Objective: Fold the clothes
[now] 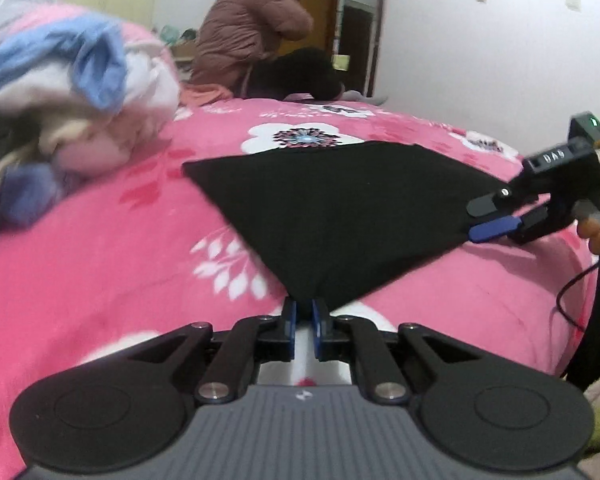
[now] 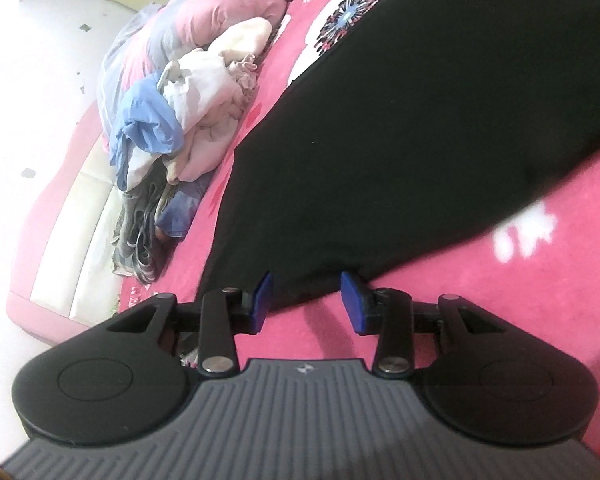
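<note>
Left claw [image 1: 304, 308] pinching black garment [image 1: 340, 208], right claw [image 2: 306, 300] spread at its edge, clothes heap [image 1: 72, 92] nearby.

The flat black cloth garment [image 2: 440, 120] runs off the top and right edges of the right wrist view, so its far end goes unseen ahead of that tool. Its near corner is hidden between the left gripper [image 1: 304, 312] pads. Left of that gripper, the heap of blue, white and pink clothes [image 1: 72, 92] is smeared by blur and cut off by the edge.
</note>
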A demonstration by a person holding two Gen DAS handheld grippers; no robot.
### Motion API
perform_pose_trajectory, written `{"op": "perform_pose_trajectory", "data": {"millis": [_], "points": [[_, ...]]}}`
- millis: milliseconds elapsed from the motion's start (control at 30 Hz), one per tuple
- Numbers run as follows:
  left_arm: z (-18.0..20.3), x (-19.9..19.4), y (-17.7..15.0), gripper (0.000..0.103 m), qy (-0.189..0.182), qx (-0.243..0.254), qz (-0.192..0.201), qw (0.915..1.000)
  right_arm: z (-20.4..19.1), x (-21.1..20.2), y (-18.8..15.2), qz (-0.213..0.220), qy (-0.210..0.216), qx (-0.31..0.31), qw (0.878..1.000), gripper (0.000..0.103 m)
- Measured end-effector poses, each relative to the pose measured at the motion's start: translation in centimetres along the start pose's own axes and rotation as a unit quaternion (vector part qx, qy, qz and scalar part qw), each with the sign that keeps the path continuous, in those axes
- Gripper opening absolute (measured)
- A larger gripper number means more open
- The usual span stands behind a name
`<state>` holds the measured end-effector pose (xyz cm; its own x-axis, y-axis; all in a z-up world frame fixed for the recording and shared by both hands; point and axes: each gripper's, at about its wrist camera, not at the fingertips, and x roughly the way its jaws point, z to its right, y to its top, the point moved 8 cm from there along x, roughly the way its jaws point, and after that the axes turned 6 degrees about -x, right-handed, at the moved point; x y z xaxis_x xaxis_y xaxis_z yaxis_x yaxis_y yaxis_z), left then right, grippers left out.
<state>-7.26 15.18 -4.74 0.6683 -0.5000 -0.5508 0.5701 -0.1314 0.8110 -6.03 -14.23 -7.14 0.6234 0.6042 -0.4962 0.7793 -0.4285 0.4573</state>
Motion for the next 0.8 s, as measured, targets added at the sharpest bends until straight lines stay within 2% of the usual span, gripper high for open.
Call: {"op": "perform_pose_trajectory", "data": {"millis": [200, 300, 367, 500, 567, 667, 767, 800], "points": [[-2.4, -1.4, -0.1, 0.014, -0.001, -0.072, 0.007, 0.9974, -1.6, -0.7, -0.1, -0.007, -0.022, -0.055, 0.998, 0.038], [-3.1, -2.2, -0.1, 0.016, 0.000, -0.100, 0.015, 0.9949, -4.3, -0.8, -1.3, -0.022, -0.029, -0.154, 0.987, 0.038], [-3.3, -2.6, -0.1, 0.019, -0.001, -0.116, 0.021, 0.9930, -6.5, -0.3, -2.2, -0.025, -0.048, -0.248, 0.967, 0.038], [-3.5, -2.9, 0.0, 0.024, -0.006, -0.160, 0.033, 0.9866, -11.0, 2.3, -4.3, -0.029, -0.080, -0.432, 0.898, 0.035], [-3.7, -2.9, -0.1, 0.024, -0.010, -0.185, 0.039, 0.9819, -12.6, 3.8, -5.0, -0.034, -0.079, -0.479, 0.874, 0.027], [-4.1, -2.5, -0.2, 0.024, -0.004, -0.214, 0.046, 0.9758, -13.4, 5.6, -4.3, -0.034, -0.078, -0.469, 0.879, 0.016], [-4.3, -2.1, -0.4, 0.024, 0.003, -0.222, 0.051, 0.9736, -12.7, 7.1, -3.2, -0.035, -0.090, -0.418, 0.903, 0.012], [-4.3, -2.1, -0.6, 0.024, 0.006, -0.223, 0.052, 0.9734, -12.2, 7.6, -3.6, -0.044, -0.098, -0.413, 0.904, 0.012]]}}
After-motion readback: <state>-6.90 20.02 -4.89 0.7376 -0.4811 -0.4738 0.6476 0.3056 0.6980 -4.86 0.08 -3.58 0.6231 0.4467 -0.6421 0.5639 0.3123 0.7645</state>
